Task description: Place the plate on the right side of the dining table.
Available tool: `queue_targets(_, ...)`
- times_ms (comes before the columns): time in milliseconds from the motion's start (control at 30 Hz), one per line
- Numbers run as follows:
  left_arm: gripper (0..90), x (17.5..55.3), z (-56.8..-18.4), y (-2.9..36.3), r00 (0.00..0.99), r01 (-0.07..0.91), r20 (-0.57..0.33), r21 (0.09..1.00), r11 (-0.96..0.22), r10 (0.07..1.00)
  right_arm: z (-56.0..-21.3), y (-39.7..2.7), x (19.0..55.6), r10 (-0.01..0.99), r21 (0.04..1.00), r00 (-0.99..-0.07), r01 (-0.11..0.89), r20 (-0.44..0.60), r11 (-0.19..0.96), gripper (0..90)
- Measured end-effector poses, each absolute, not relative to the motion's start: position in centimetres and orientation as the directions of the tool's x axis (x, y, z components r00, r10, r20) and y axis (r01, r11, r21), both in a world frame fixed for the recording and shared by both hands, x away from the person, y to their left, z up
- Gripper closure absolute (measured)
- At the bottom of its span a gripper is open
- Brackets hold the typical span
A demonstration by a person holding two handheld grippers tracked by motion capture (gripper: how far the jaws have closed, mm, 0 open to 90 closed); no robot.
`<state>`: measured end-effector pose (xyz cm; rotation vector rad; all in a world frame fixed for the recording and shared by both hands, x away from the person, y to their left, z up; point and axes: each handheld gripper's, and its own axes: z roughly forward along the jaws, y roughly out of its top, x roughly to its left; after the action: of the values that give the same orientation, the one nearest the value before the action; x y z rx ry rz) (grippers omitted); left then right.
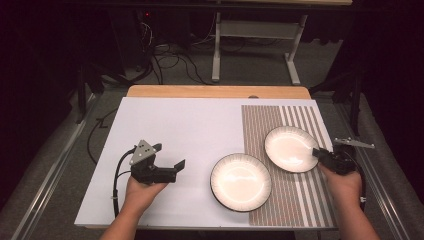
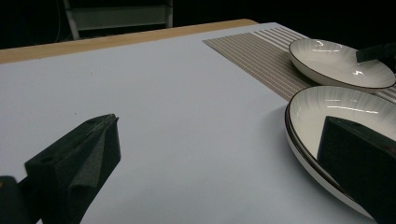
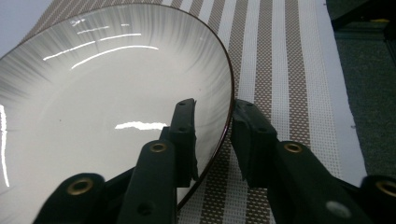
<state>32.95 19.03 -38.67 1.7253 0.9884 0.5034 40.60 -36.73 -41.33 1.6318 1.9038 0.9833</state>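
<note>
Two grippers at two white, dark-rimmed ceramic plates
The right gripper [image 3: 214,109] straddled the far plate's [image 1: 290,148] rim, jaws slightly apart; the left gripper [image 1: 169,156] gaped wide beside the near plate [image 1: 240,181].

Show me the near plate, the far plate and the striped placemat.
near plate [image 1: 240,181]: high view, middle of its white well.
far plate [image 1: 290,148]: high view, middle of its well.
striped placemat [image 1: 260,120]: high view, bare far left part.

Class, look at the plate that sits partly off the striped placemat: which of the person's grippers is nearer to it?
Left. The left gripper hangs open just beside the near plate; the right gripper straddles the far plate's rim.
</note>
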Motion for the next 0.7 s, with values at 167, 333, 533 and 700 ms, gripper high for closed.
queue_targets(167,0.1,32.9,-38.7,19.2,0.567,0.379,-0.129,0.918,-0.119,0.813,-40.2,-36.3,39.6,0.971,0.807,-0.231,0.584,0.066,0.084,61.8)
queue_targets(333,0.1,32.8,-38.6,19.6,0.557,0.380,-0.135,0.919,-0.107,0.819,-39.1,-35.3,38.4,0.958,0.852,-0.283,0.514,0.055,0.103,56.0)
queue_targets(533,0.1,32.7,-38.4,20.0,0.550,0.379,-0.138,0.920,-0.100,0.823,-37.7,-33.5,36.7,0.927,0.887,-0.372,0.445,0.054,0.127,46.7)
queue_targets(700,0.1,32.5,-38.2,20.3,0.545,0.375,-0.138,0.922,-0.093,0.827,-36.9,-31.8,35.5,0.890,0.912,-0.453,0.384,0.048,0.146,38.3)
